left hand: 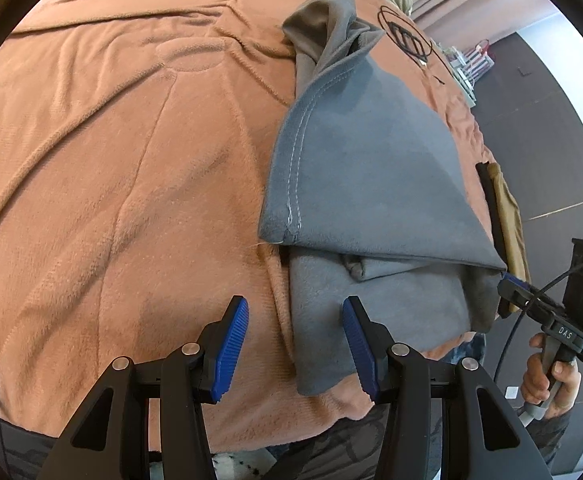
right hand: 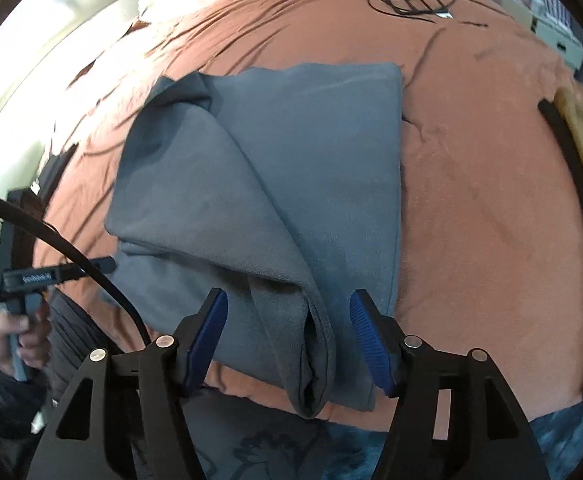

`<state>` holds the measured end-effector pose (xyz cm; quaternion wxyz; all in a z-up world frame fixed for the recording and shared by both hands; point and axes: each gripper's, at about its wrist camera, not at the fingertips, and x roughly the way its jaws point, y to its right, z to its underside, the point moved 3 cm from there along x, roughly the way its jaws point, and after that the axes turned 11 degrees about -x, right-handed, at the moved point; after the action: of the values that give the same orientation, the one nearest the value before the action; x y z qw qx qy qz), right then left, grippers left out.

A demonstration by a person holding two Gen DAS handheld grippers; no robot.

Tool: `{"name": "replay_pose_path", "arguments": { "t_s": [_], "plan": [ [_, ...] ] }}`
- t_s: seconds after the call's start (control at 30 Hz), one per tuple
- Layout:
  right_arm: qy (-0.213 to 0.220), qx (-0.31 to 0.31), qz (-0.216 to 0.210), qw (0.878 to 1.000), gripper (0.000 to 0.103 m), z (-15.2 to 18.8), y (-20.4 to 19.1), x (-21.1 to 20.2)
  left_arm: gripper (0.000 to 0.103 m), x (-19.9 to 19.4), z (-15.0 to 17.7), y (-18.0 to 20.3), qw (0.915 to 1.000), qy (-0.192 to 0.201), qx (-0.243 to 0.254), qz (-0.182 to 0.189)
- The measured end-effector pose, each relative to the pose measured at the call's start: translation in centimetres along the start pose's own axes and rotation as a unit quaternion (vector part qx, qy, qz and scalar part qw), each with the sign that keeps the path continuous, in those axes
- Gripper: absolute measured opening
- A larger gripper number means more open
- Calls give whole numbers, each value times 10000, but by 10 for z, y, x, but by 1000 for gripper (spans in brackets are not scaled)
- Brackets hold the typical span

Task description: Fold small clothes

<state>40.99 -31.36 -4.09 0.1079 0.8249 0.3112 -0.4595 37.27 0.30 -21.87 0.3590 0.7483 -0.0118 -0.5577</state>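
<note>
A grey fleece garment (left hand: 363, 168) lies partly folded on the orange blanket (left hand: 131, 160), one flap laid diagonally over the rest. My left gripper (left hand: 295, 344) is open and empty, hovering over the garment's near left edge. My right gripper (right hand: 287, 344) is open, its jaws either side of a rolled fold of the same garment (right hand: 259, 184) at the bed's near edge, not closed on it. Each view shows the other gripper in a hand: the right gripper's body in the left wrist view (left hand: 563, 320), the left gripper's body in the right wrist view (right hand: 23, 280).
A black cable loop (right hand: 411, 0) lies at the blanket's far side. A tan cloth with a black strip (right hand: 579, 168) lies at the blanket's right edge. Dark floor (left hand: 551, 140) lies beyond the bed. Patterned dark fabric (right hand: 251, 440) is below the near edge.
</note>
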Motion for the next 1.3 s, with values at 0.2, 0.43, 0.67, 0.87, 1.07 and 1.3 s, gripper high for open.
{"name": "replay_pose_path", "arguments": {
  "t_s": [0.2, 0.43, 0.67, 0.87, 1.07, 1.3],
  "plan": [
    [-225, -318, 464, 9982, 31, -2, -16, 29, 51, 4, 6, 2, 10000, -3, 31, -59],
    [126, 343, -116, 9993, 6, -5, 4, 12, 48, 6, 12, 2, 9999, -39, 105, -110],
    [-22, 836, -204, 9963, 6, 10, 31, 25, 48, 8, 12, 7, 9999, -104, 61, -14],
    [25, 984, -348, 9945, 6, 15, 34, 29, 32, 21, 16, 13, 9995, -293, 83, 121],
    [152, 1000, -553, 9933, 6, 13, 25, 11, 12, 11, 13, 11, 9994, -248, 68, 237],
    [132, 1061, -567, 9927, 7, 29, 32, 8, 11, 0, 14, 12, 9988, -280, 292, 287]
  ]
}}
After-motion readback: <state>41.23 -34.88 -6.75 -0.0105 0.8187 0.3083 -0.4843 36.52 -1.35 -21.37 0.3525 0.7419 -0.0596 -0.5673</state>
